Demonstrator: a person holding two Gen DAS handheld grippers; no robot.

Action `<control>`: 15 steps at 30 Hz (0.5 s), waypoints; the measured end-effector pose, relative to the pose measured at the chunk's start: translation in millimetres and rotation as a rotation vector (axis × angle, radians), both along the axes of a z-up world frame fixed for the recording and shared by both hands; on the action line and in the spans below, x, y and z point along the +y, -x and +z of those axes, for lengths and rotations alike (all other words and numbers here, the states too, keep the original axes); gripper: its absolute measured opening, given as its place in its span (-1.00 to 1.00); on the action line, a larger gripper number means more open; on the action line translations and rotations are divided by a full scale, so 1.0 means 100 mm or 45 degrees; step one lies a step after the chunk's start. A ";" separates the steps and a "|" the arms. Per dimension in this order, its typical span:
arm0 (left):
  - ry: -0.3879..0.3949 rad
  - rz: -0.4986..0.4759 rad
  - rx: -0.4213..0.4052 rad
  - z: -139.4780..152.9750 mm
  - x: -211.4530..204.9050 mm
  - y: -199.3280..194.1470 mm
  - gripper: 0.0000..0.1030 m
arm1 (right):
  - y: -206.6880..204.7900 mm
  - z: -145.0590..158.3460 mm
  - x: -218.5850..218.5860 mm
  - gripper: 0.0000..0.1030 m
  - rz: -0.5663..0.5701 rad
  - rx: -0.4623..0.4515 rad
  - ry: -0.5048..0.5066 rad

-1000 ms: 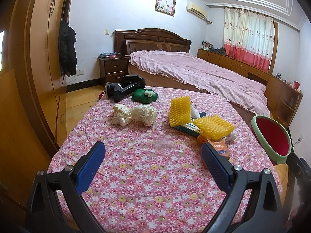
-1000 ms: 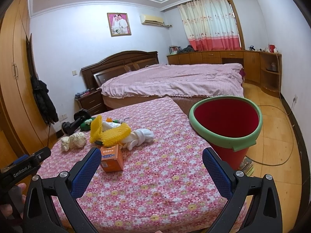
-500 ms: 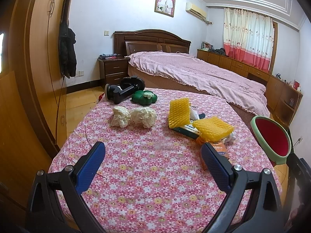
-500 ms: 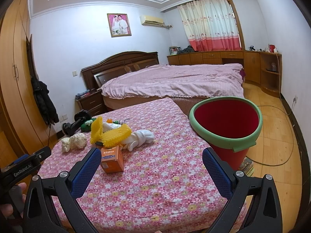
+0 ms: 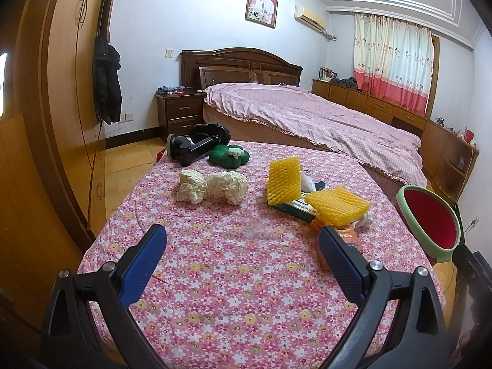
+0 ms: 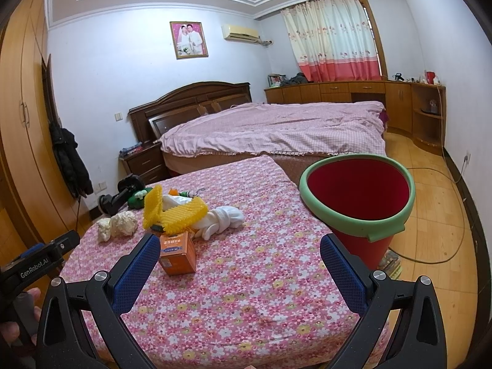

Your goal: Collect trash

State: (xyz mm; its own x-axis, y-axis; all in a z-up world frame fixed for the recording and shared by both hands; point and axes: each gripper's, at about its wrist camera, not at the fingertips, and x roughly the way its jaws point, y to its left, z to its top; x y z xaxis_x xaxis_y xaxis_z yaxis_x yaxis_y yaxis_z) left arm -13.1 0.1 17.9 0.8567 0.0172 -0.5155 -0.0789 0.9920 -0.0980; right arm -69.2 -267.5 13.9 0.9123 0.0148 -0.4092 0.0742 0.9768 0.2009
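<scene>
Trash lies on a table with a pink floral cloth: two crumpled paper wads, two yellow foam nets, an orange carton, white crumpled wraps and a flat green box. A red bin with a green rim stands at the table's right edge. My left gripper is open and empty over the near cloth. My right gripper is open and empty, its left finger close to the carton.
A black handheld device and a green cushion-like object lie at the table's far end. A bed stands behind, a wardrobe on the left, and a cable runs across the wooden floor.
Both grippers have shifted slightly over the table; the trash items look a bit nearer in the right view. Nothing was picked up.
</scene>
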 end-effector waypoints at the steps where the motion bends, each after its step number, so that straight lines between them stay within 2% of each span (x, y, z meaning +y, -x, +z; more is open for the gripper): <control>1: 0.000 -0.001 0.000 0.00 0.00 0.00 0.91 | 0.00 0.00 0.00 1.00 0.000 0.000 -0.001; 15: -0.006 0.015 0.020 -0.04 0.03 -0.07 0.91 | -0.07 -0.06 0.01 1.00 0.003 0.038 0.001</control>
State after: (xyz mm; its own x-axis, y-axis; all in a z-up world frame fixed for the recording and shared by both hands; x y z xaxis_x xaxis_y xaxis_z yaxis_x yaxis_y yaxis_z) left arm -6.4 3.5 14.2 0.8481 0.0298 -0.5289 -0.0922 0.9915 -0.0919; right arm -62.0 -266.3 7.6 0.8996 0.0164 -0.4364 0.0781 0.9772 0.1976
